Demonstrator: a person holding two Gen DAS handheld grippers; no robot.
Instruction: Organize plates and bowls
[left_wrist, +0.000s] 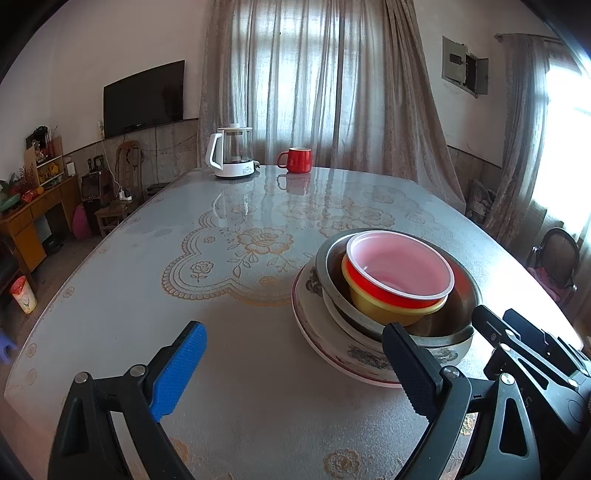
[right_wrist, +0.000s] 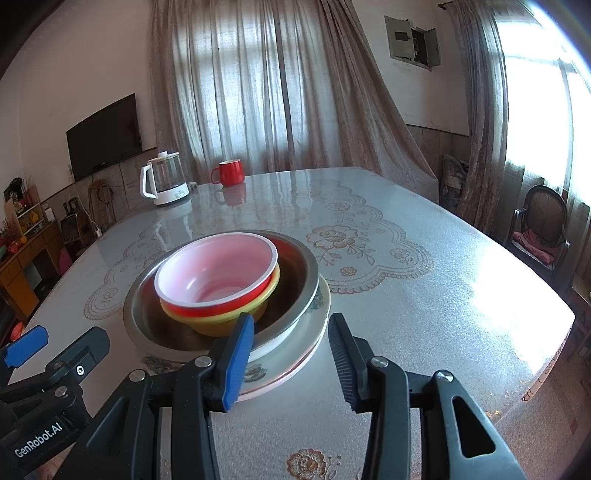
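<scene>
A stack stands on the table: a red bowl with a pale inside (left_wrist: 400, 271) (right_wrist: 218, 273) sits in a yellow bowl (left_wrist: 391, 314) (right_wrist: 221, 321), inside a steel bowl (left_wrist: 443, 325) (right_wrist: 291, 288), on a white bowl and patterned plates (left_wrist: 317, 332) (right_wrist: 295, 354). My left gripper (left_wrist: 295, 365) is open and empty, just left of and in front of the stack. My right gripper (right_wrist: 291, 354) is open and empty, its jaws at the near right rim of the plates, touching nothing that I can see.
A glass kettle on a white base (left_wrist: 232, 155) (right_wrist: 166, 181) and a red mug (left_wrist: 295, 159) (right_wrist: 229, 172) stand at the table's far edge. The table has a floral cloth (left_wrist: 240, 251). A chair (right_wrist: 539, 225) stands at the right by the window.
</scene>
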